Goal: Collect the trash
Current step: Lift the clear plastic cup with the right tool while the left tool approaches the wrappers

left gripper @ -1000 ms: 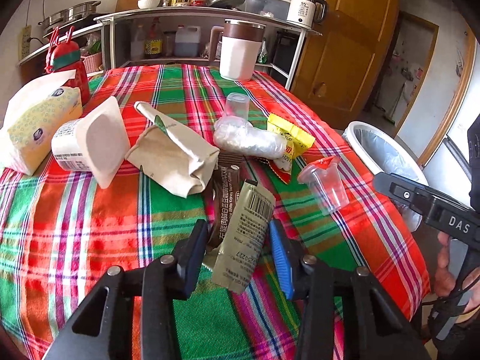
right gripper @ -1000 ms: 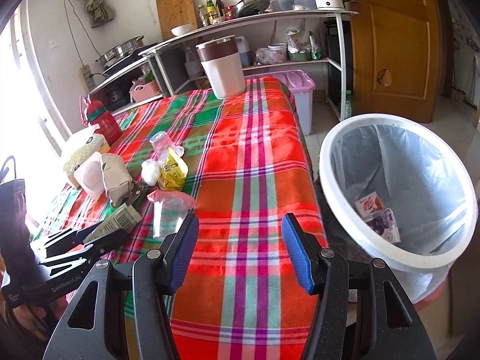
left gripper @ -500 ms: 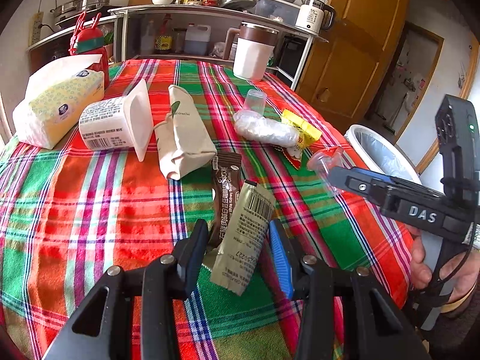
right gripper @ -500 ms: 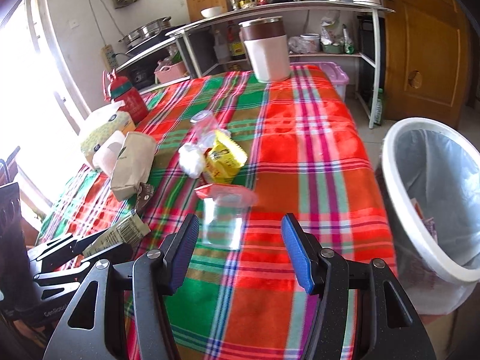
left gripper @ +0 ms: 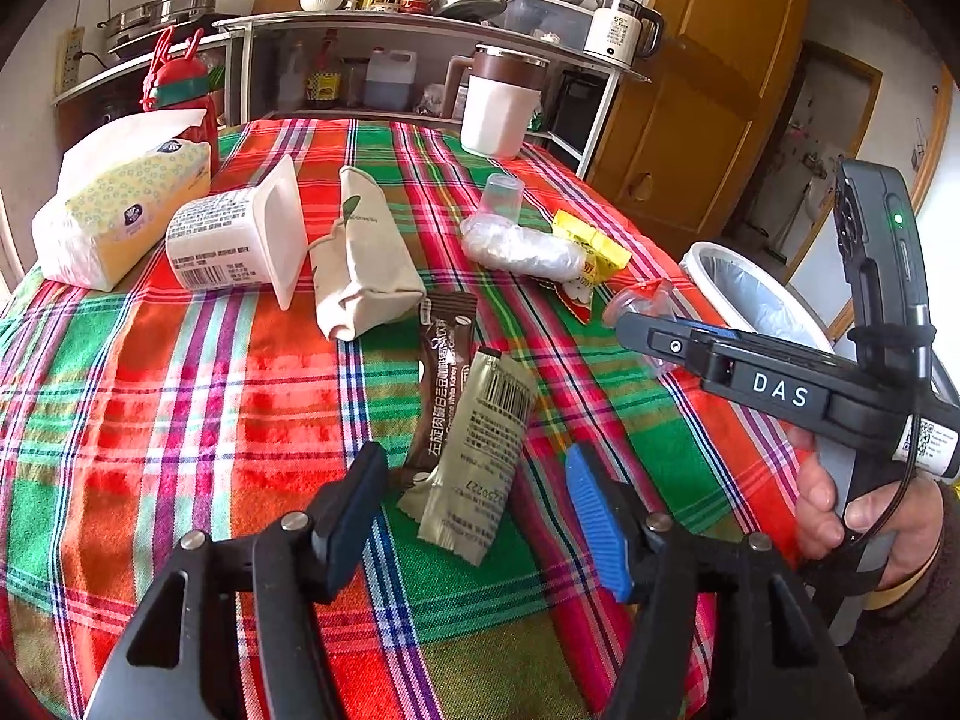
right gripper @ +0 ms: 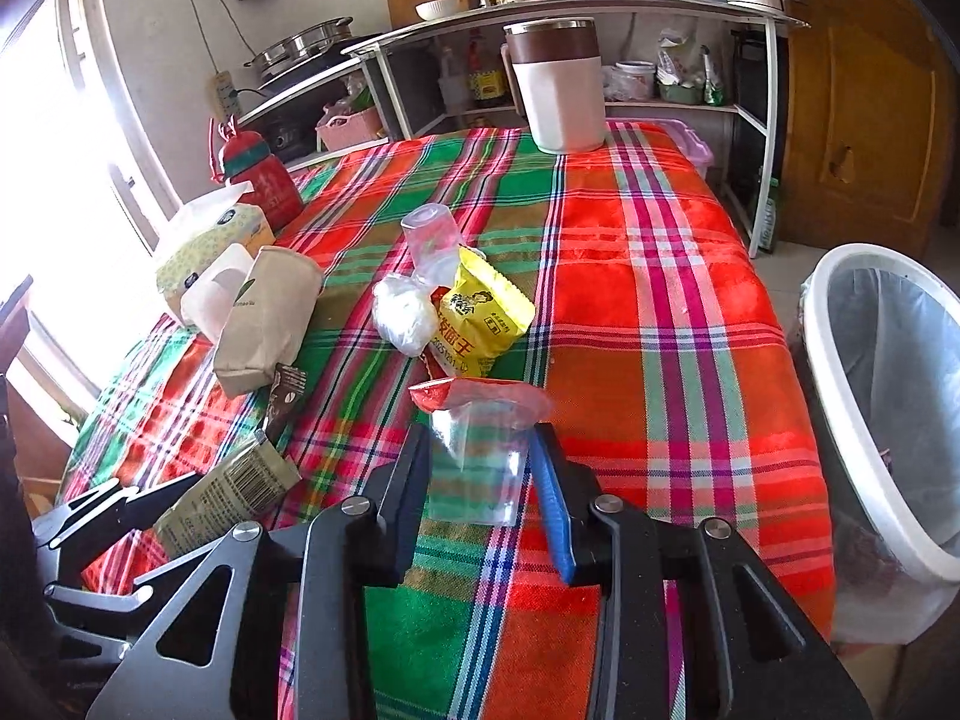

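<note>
An olive-green wrapper (left gripper: pixel 480 450) lies flat on the plaid tablecloth (left gripper: pixel 180 396), partly over a brown sachet (left gripper: pixel 444 348). My left gripper (left gripper: pixel 474 459) straddles the wrapper with its jaws opening, and the pads stand clear of it. A clear plastic cup (right gripper: pixel 480 456) with a torn red lid lies on its side between the fingers of my right gripper (right gripper: pixel 480 438). Those jaws are closing and both pads meet the cup's sides. The left wrist view shows the right gripper (left gripper: pixel 660 336) from the side with a hand on its handle. A white lined bin (right gripper: pixel 840 360) stands off the table's right edge.
More litter lies mid-table: a paper bag (left gripper: pixel 360 264), a white tub (left gripper: pixel 234 240), a crumpled clear bag (left gripper: pixel 522 246), a yellow snack bag (right gripper: pixel 480 312) and a small clear cup (right gripper: pixel 432 240). A tissue pack (left gripper: pixel 120 210), red bottle (left gripper: pixel 180 84) and white jug (right gripper: pixel 558 90) stand at the back.
The left jaws have widened and let go of the olive wrapper. The right gripper has moved in over the clear cup and narrowed onto it.
</note>
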`<control>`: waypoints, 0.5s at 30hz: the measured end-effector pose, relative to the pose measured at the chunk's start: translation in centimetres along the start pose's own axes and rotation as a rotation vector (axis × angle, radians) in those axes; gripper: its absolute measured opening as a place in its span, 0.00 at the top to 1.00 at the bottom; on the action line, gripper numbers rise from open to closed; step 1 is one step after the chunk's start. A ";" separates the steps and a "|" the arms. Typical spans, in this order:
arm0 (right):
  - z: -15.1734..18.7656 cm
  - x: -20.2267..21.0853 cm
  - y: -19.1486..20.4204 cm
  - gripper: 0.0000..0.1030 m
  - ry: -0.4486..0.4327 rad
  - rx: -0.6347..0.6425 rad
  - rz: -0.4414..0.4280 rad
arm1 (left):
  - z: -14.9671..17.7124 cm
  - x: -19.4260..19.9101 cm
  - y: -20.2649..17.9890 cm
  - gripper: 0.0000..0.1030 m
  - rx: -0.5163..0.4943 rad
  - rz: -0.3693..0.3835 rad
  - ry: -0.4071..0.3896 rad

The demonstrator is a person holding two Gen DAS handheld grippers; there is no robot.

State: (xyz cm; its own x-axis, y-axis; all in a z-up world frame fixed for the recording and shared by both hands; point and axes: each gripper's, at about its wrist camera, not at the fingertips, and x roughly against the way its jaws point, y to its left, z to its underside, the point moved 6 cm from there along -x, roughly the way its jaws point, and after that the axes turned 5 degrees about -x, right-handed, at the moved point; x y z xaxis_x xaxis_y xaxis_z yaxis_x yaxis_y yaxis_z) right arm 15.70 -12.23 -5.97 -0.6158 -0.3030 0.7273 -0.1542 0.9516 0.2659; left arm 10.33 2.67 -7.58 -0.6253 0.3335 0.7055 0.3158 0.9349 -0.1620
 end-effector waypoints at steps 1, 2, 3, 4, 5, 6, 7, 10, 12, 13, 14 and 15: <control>0.0 0.1 0.0 0.66 -0.005 0.000 0.002 | 0.0 0.1 0.0 0.38 -0.003 -0.006 -0.001; 0.1 0.3 -0.1 0.66 -0.011 -0.004 0.004 | 0.1 0.2 0.0 0.38 -0.004 -0.017 -0.004; 0.2 0.5 -0.3 0.66 -0.017 -0.010 0.004 | 0.1 0.4 0.1 0.38 -0.003 -0.028 -0.010; 0.3 0.7 -0.4 0.66 -0.021 -0.017 0.004 | 0.2 0.5 0.1 0.38 -0.006 -0.037 -0.013; 0.4 0.9 -0.6 0.66 -0.023 -0.023 0.004 | 0.2 0.6 0.1 0.39 -0.009 -0.048 -0.015; 0.5 1.0 -0.7 0.66 -0.023 -0.031 0.001 | 0.3 0.7 0.0 0.39 -0.012 -0.056 -0.016; 0.7 1.1 -0.8 0.66 -0.022 -0.037 -0.002 | 0.4 0.8 -0.1 0.44 -0.019 -0.058 -0.015; 1.2 1.3 -1.1 0.66 -0.021 -0.051 -0.005 | 0.6 1.0 -0.9 0.51 -0.041 -0.062 -0.020; 1.5 1.5 -1.2 0.66 -0.023 -0.060 -0.011 | 0.6 1.1 -1.5 0.55 -0.056 -0.056 -0.018; 1.5 1.6 -1.2 0.66 -0.024 -0.063 -0.014 | 0.7 1.1 -1.8 0.56 -0.062 -0.050 -0.016; 1.6 1.7 -1.2 0.66 -0.026 -0.065 -0.015 | 0.7 1.1 -2.1 0.58 -0.069 -0.044 -0.015; 1.7 1.9 -1.3 0.66 -0.027 -0.067 -0.015 | 0.7 1.0 -2.4 0.58 -0.075 -0.040 -0.016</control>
State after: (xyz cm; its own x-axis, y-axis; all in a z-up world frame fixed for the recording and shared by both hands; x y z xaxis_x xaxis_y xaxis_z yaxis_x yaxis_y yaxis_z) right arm 13.46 -13.92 -6.00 -0.6345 -0.3150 0.7058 -0.1123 0.9411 0.3190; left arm 8.43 0.82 -6.91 -0.6498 0.2987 0.6989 0.3424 0.9360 -0.0817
